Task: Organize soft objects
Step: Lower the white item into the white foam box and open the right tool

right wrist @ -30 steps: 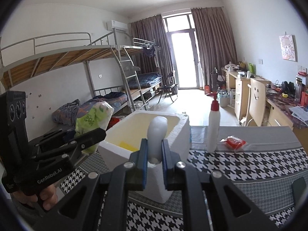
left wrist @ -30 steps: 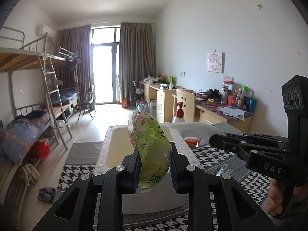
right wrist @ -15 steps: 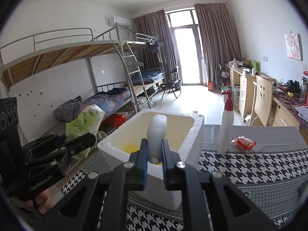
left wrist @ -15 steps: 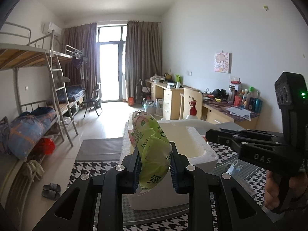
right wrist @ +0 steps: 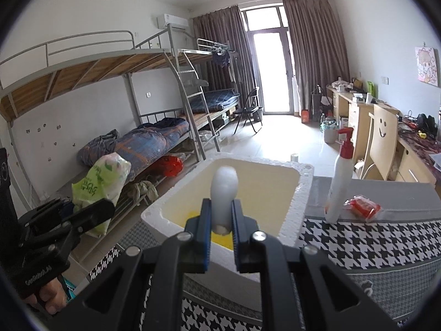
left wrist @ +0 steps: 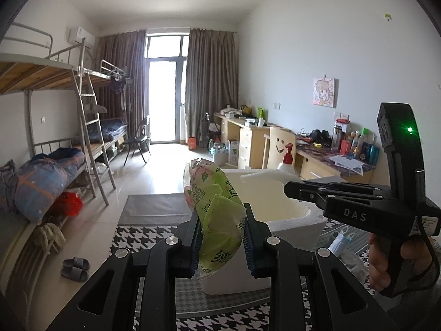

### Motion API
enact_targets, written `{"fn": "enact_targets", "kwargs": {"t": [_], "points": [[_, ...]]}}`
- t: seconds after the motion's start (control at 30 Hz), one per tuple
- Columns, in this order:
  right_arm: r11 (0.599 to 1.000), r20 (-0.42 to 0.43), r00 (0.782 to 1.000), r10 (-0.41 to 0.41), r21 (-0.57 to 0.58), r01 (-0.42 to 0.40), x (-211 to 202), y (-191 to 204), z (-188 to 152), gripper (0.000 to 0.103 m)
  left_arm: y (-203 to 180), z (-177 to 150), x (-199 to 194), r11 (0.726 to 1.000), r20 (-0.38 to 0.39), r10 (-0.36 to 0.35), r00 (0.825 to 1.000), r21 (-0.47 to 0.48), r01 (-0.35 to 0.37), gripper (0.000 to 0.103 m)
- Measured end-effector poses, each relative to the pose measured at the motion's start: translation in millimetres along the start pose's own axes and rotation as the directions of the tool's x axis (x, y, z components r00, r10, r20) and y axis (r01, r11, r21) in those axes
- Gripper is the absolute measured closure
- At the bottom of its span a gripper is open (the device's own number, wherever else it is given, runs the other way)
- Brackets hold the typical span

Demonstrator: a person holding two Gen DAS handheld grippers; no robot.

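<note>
Foam box point(right wrist: 292, 209) sat at 12 o'clock. Right gripper point(right wrist: 222, 227) clamped a white soft roll point(right wrist: 223, 190) over its opening; left gripper point(left wrist: 222, 237) pinched a green tissue pack point(left wrist: 217, 215) short of the rim. Best released low, one at a time.

Green floral packet point(left wrist: 217, 215), white foam box point(right wrist: 292, 212), black-and-white houndstooth cloth point(right wrist: 358, 245).

foam box point(right wrist: 300, 190) floor mostly hidden, yellow item point(right wrist: 217, 238) perhaps cloth, unidentifiable

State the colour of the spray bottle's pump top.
Red, atop the white plastic spray bottle; clearest in the right wrist view.
</note>
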State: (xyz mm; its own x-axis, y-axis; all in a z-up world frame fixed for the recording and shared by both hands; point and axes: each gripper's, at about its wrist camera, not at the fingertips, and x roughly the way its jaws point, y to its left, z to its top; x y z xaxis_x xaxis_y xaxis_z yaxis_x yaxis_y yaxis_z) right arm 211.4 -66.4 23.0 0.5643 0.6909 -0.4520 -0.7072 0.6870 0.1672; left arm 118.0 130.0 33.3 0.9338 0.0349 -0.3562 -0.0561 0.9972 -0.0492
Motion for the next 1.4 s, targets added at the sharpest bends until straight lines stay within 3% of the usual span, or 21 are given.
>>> {"fn": "enact_targets", "kwargs": {"t": [0.87, 0.97, 1.03, 1.07, 1.4], "points": [[0.999, -0.09, 0.995, -0.05, -0.013, 0.049, 46, 1, 6, 0.085, 27, -13, 3, 0.994, 0.03, 0.068, 0.997, -0.089, -0.065, 0.075], [0.998, -0.107, 0.992, -0.06, -0.017, 0.058, 50, -1, 4, 0.066, 28, -13, 8, 0.993, 0.017, 0.073, 0.997, -0.095, -0.071, 0.075], [0.996, -0.093, 0.992, -0.085, -0.038, 0.081, 49, 1, 2, 0.028, 28, -14, 10, 0.993, 0.009, 0.069, 0.998, -0.091, -0.068, 0.075], [0.994, -0.069, 0.992, -0.104, -0.053, 0.101, 46, 2, 1, 0.022, 28, -13, 10, 0.993, 0.007, 0.072, 0.997, -0.089, -0.071, 0.075], [0.995, -0.034, 0.996, -0.084, -0.05, 0.082, 30, -3, 0, 0.019, 20, -6, 14, 0.996, 0.002, 0.054, 0.999, -0.072, -0.054, 0.075]]}}
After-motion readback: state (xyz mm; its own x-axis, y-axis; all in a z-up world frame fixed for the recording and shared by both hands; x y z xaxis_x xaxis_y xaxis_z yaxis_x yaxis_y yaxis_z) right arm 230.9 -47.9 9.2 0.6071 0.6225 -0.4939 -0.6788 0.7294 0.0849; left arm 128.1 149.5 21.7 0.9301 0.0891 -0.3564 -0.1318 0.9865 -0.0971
